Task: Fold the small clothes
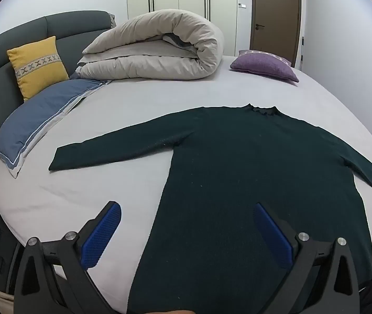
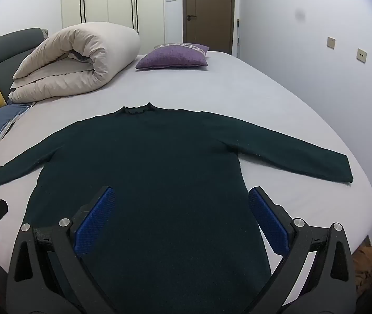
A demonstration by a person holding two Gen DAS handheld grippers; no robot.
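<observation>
A dark green long-sleeved sweater (image 1: 251, 162) lies flat on the bed (image 1: 138, 104), collar away from me and both sleeves spread out. It also shows in the right wrist view (image 2: 165, 162). My left gripper (image 1: 186, 212) is open and empty, above the sweater's lower left edge. My right gripper (image 2: 182, 198) is open and empty, above the sweater's lower body, its right finger near the right side seam. The sweater's hem is hidden below both views.
A rolled beige duvet (image 1: 159, 49) and a purple cushion (image 1: 264, 64) lie at the far side of the bed. A blue pillow (image 1: 44, 115) and yellow cushion (image 1: 38, 65) sit left by the grey headboard (image 1: 0, 52). The bed's right edge (image 2: 369, 204) drops off nearby.
</observation>
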